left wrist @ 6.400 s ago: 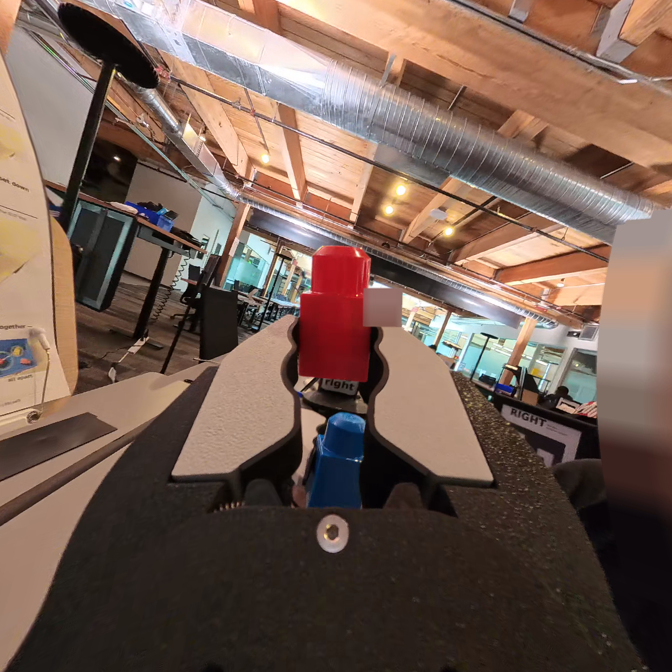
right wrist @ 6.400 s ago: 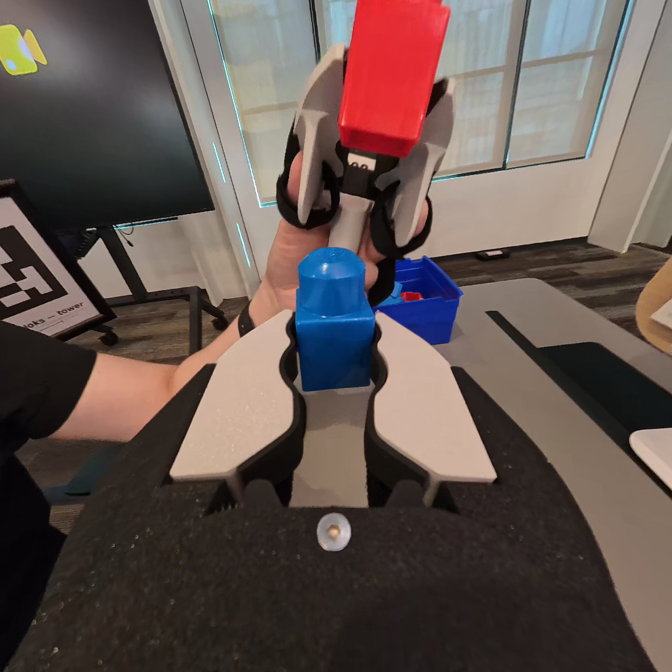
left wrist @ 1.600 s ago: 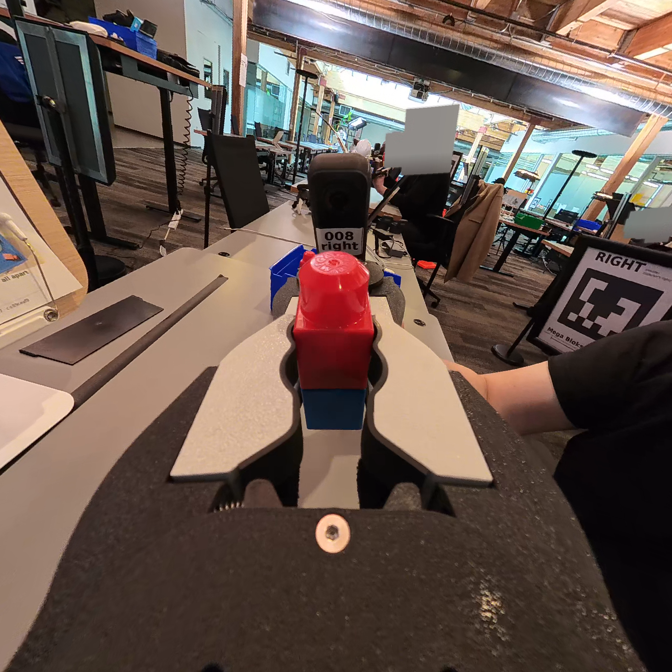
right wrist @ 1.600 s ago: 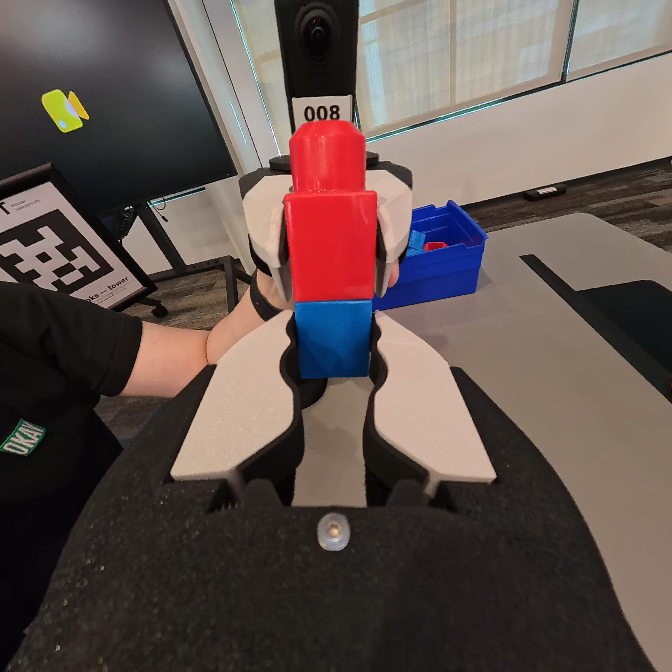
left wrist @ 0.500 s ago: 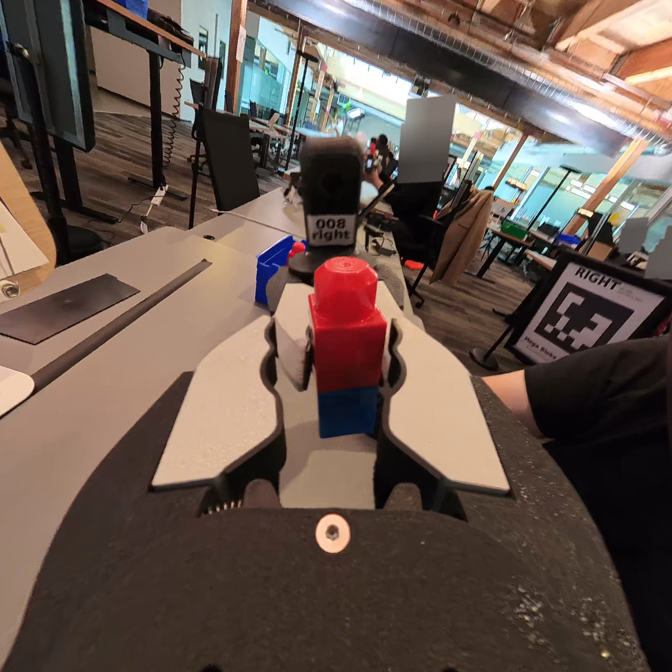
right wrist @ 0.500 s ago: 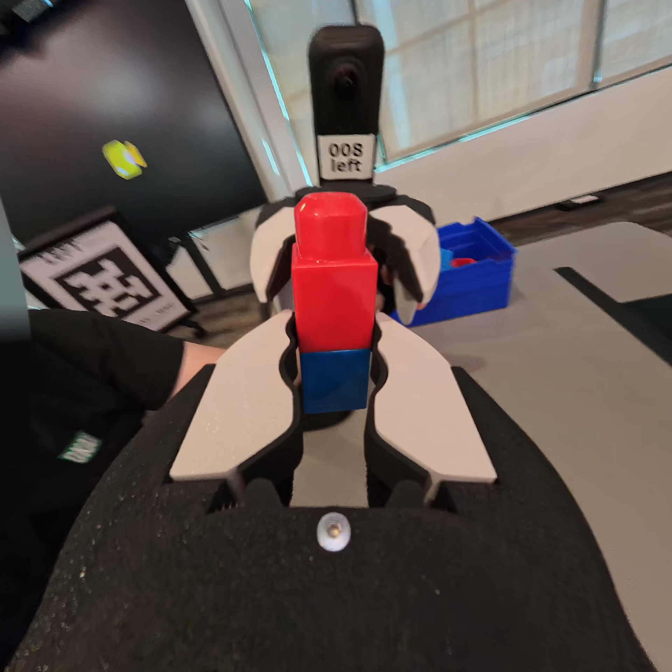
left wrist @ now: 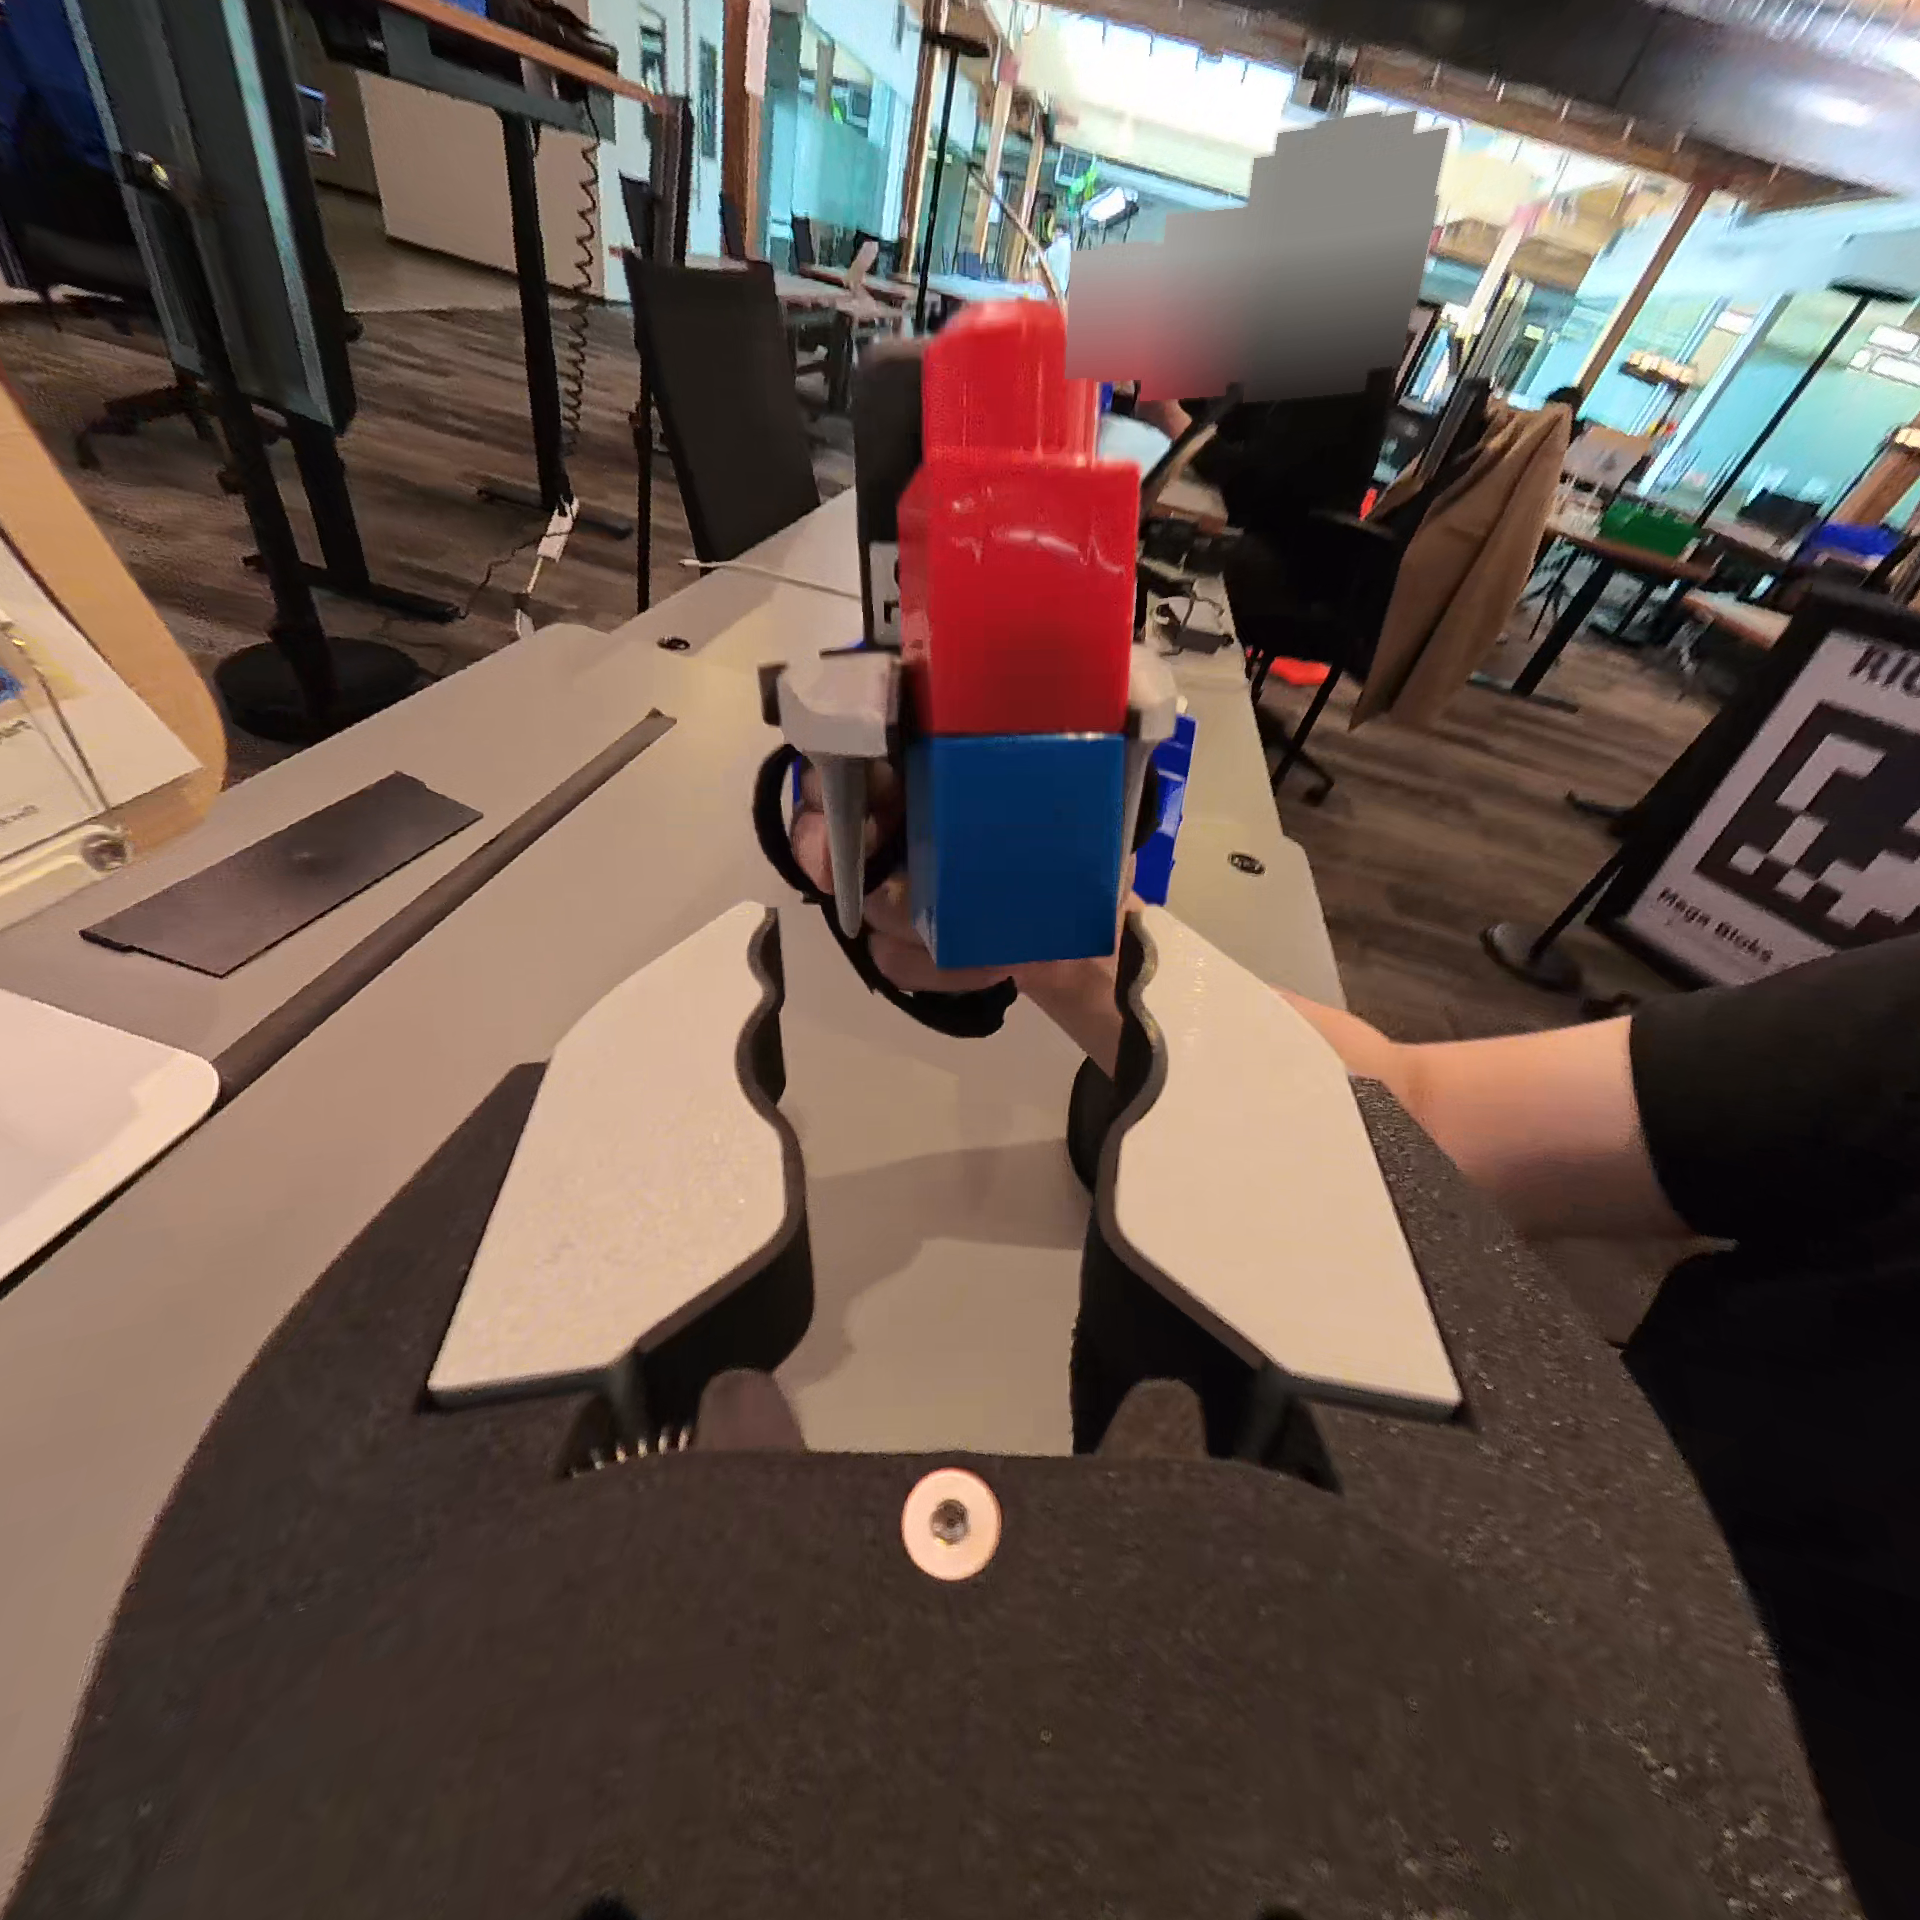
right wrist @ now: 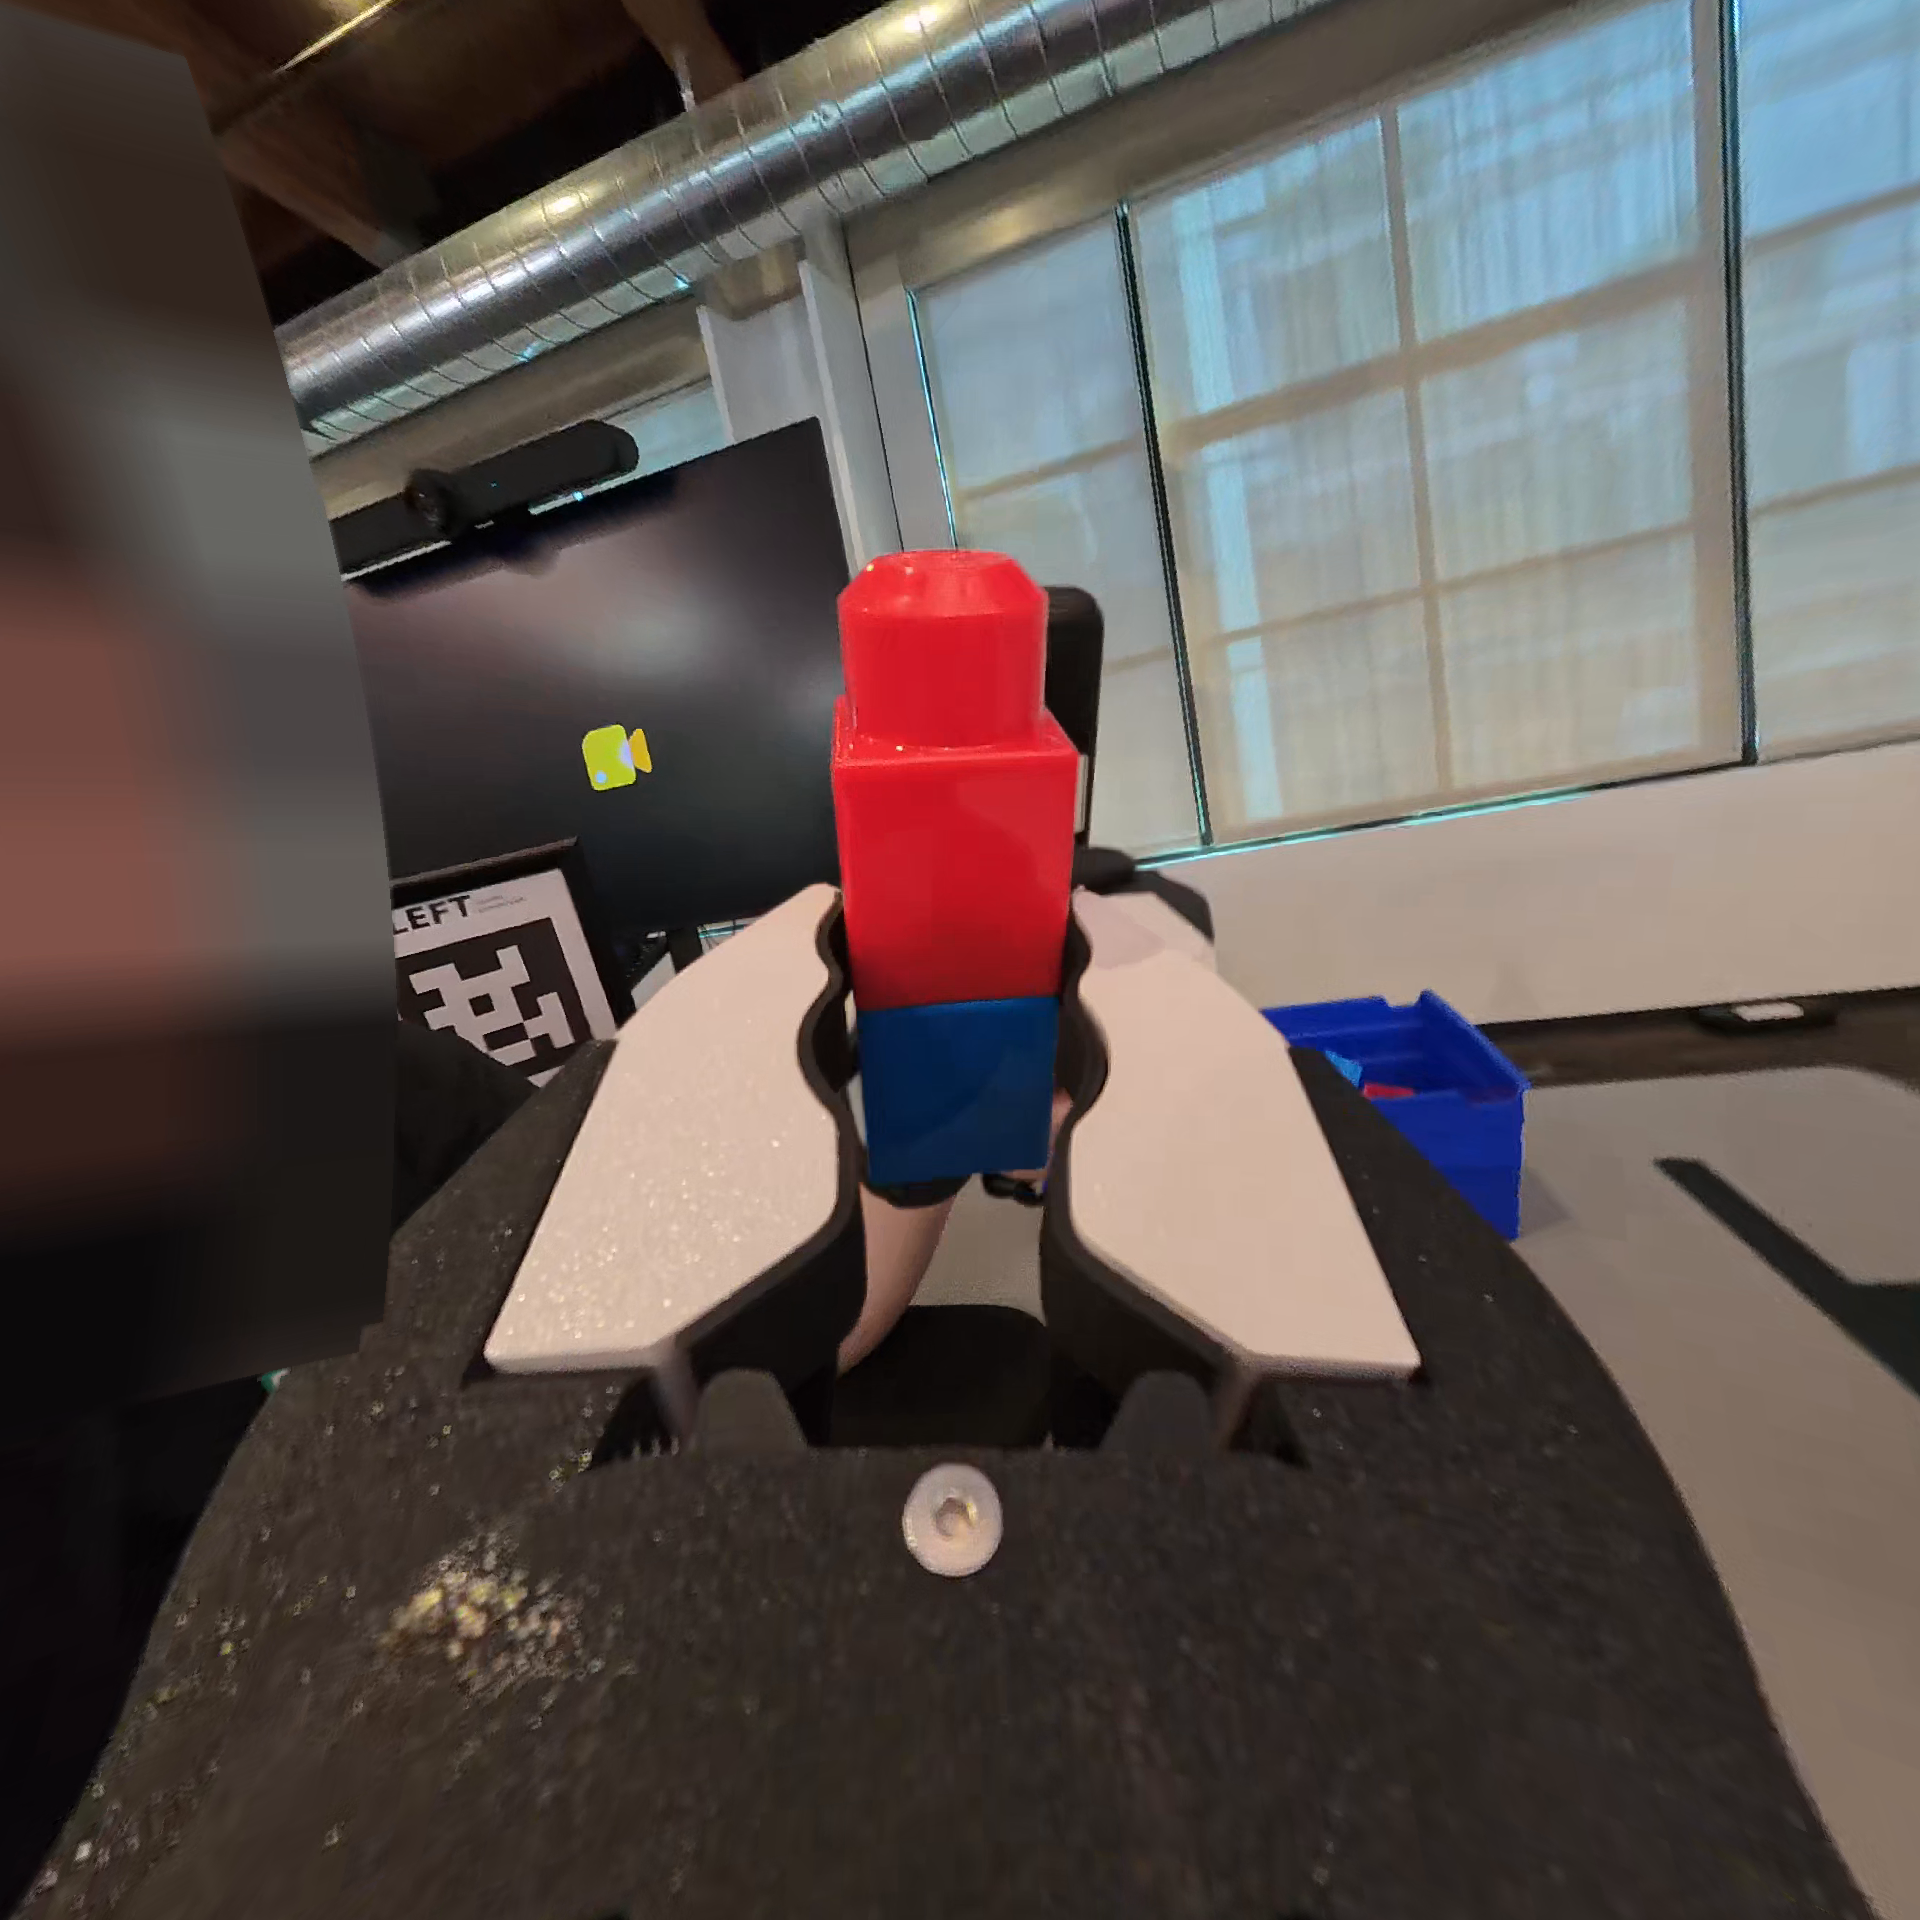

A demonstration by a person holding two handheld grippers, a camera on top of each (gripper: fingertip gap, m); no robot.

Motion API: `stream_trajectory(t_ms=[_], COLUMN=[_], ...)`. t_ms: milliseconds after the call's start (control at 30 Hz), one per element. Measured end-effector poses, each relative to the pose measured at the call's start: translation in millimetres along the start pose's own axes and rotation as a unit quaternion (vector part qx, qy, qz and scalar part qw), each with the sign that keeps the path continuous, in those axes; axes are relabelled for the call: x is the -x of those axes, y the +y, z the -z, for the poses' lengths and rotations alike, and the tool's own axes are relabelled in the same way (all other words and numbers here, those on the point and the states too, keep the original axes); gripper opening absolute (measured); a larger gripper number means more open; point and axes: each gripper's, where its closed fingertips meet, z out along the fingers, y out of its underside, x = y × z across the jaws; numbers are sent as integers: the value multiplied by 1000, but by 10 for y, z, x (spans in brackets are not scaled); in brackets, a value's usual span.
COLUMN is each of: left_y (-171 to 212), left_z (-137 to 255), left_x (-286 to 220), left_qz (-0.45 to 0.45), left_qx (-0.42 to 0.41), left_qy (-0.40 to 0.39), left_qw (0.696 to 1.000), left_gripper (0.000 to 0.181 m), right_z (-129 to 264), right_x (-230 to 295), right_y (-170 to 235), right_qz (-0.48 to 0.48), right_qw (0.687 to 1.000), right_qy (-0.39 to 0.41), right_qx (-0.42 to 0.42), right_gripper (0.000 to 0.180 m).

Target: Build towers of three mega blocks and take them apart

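A red block is stacked on a blue block, a tower of two. My right gripper is shut on this tower at the seam between the two blocks and holds it upright above the grey table. In the left wrist view the same red block and blue block sit just beyond my left gripper, which is open, empty and not touching them. The right gripper's fingers clamp the tower from both sides. A hand shows behind it.
A blue bin with loose blocks stands on the table beyond the tower; it also shows behind the tower in the left wrist view. A white tray and a black mat lie at the left. Marker signs stand off the table. My two grippers' fingertips are within a few centimetres of each other.
My left gripper has opened, let go of the red block and drawn back a little. My right gripper keeps the two-block tower and has tilted upward with it.
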Motion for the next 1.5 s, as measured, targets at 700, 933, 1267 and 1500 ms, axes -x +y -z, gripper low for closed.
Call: stream_trajectory(t_ms=[700,933,1267,1500], left_y=[98,144,260,302], left_z=[-225,-230,-228,-223], left_x=[-161,-172,-172,-165], left_qz=[-59,-50,-57,-51], left_qx=[38,56,100,119], left_qy=[-30,-22,-19,-18], left_qw=[997,997,993,991], left_gripper=[36,35,35,35], right_z=[43,42,64,79], right_x=[109,106,111,97], right_y=[-69,2,127,170], right_qz=[82,64,25,1], right_qw=[995,993,990,988], right_qy=[45,51,49,51], right_qx=[46,83,132,146], right_gripper=[39,37,37,36])
